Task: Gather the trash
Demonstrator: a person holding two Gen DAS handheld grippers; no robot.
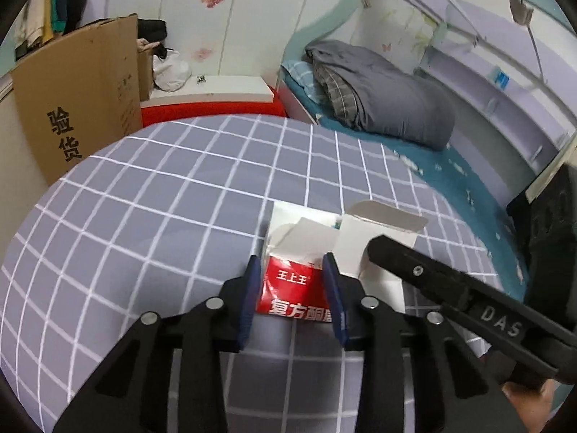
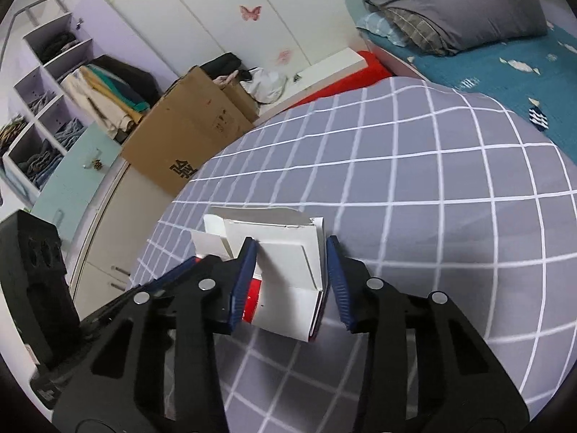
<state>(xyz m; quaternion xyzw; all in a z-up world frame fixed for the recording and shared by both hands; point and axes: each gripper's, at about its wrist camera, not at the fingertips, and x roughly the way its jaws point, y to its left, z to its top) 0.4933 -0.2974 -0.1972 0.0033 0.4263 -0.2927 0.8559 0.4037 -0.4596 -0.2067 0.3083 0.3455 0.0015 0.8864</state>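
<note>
Here both grippers are meeting on one piece of trash, a torn-open carton (image 1: pixel 294 281) that is lying on the grey checked cloth (image 1: pixel 162 216) covering the worktop. The left gripper (image 1: pixel 291 296) is straddling the red printed end, its blue fingers (image 1: pixel 252 288) sitting against the two sides; they appear to be pressing on the card, probably to pin the light box so it does not skate across the cloth. The right gripper (image 2: pixel 292 281) is coming in from the other side and is bracketing the white panel of the same carton (image 2: pixel 288 281). Its left finger is touching the card, while a sliver of gap is showing at the right finger, so I cannot tell whether that grip is closed. Holding from two sides looks aimed at flattening or lifting the floppy box.

The carton is looking crumpled and empty: flaps are standing open and bent, one white flap (image 1: pixel 382 216) is splaying outward, and the red face is carrying white Chinese lettering. It would likely buckle under a firm squeeze.
</note>
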